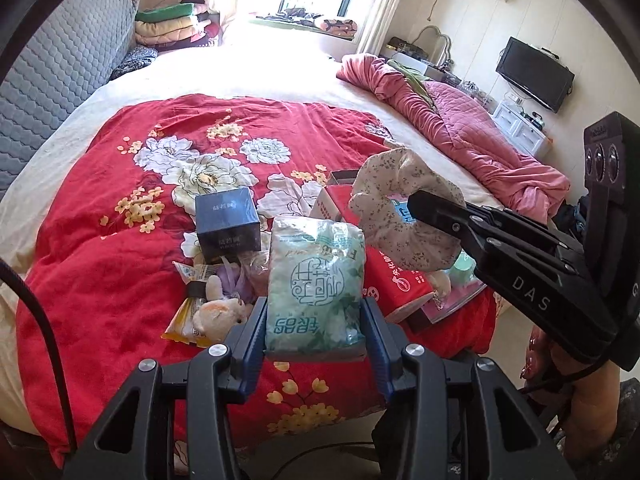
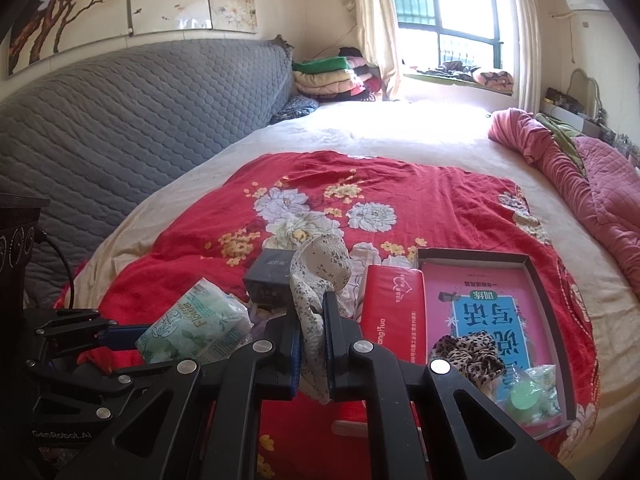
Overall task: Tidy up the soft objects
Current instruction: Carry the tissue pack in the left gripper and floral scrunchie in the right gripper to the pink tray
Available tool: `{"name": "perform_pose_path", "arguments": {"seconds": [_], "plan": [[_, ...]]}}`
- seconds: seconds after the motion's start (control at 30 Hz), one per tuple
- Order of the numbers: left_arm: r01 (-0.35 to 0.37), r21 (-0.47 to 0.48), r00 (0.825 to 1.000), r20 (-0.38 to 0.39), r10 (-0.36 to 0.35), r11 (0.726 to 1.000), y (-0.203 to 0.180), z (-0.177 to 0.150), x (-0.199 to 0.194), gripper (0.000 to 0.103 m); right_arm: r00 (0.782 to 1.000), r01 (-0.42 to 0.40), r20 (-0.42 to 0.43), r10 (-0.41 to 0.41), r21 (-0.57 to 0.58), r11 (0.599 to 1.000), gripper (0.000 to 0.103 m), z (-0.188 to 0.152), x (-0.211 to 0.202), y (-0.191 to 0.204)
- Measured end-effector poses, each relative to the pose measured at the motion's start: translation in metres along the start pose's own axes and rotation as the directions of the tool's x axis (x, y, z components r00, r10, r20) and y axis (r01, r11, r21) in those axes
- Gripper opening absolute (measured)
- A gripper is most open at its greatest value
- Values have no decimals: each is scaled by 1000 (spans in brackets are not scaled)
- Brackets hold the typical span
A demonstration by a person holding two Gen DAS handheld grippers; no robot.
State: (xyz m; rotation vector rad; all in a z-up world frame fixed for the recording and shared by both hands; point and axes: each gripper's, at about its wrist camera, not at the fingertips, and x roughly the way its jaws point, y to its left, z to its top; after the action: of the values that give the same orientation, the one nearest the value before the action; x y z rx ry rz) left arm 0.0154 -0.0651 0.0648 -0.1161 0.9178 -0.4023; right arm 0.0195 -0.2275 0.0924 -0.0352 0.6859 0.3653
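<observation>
Two soft things are held above the bed, one in each tool. The left tool (image 1: 315,320) is clamped on a tissue pack (image 1: 316,284), pale green with printed characters; its blue pads press the pack's two long sides, and the jaws stand partly apart at the pack's width. The pack is off the red quilt (image 1: 120,240), with the clutter lying beyond it. The right tool (image 2: 313,344) is closed almost fully on a floral scrunchie (image 2: 320,268), white cloth with small dark sprigs. A bunched fold sits pinched between the pads, and the rest of the ring rises past the fingertips. In the left view the scrunchie hangs as a loop from the right tool's tip, above a red packet (image 1: 392,280).

On the quilt lie a dark box (image 1: 228,220), a plush toy (image 1: 216,312) beside a yellow wrapper (image 1: 180,320), and the red packet. Just right of the packet sits a shallow tray (image 2: 536,276) with a pink book (image 2: 480,296) in it. On the book rest a leopard scrunchie (image 2: 468,352) and a small green-and-white packet (image 2: 528,396). A pink quilt (image 2: 580,184) is heaped at the bed's far right.
</observation>
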Motion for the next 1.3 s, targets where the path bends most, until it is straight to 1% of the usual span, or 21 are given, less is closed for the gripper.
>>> {"name": "perform_pose_path", "arguments": {"seconds": [0.33, 0.63, 0.73, 0.93, 1.1, 1.3], "plan": [[-32, 19, 999, 12, 32, 999, -15, 15, 0, 45, 998, 34, 47, -35, 25, 999, 9, 4, -20, -18], [-72, 73, 997, 34, 70, 995, -39, 30, 1, 45, 994, 61, 87, -68, 79, 995, 9, 1, -37, -43], [-80, 93, 996, 39, 76, 992, -48, 34, 2, 45, 992, 73, 96, -83, 99, 992, 9, -2, -43, -52], [-71, 118, 997, 36, 68, 990, -64, 42, 9, 45, 987, 100, 113, -116, 142, 985, 9, -7, -54, -74], [-59, 145, 998, 33, 55, 988, -82, 50, 18, 45, 977, 144, 129, -169, 180, 973, 9, -10, -71, -99], [-33, 191, 999, 6, 33, 981, -110, 54, 41, 45, 953, 223, 149, -262, 238, 945, 9, -16, -97, -134]]}}
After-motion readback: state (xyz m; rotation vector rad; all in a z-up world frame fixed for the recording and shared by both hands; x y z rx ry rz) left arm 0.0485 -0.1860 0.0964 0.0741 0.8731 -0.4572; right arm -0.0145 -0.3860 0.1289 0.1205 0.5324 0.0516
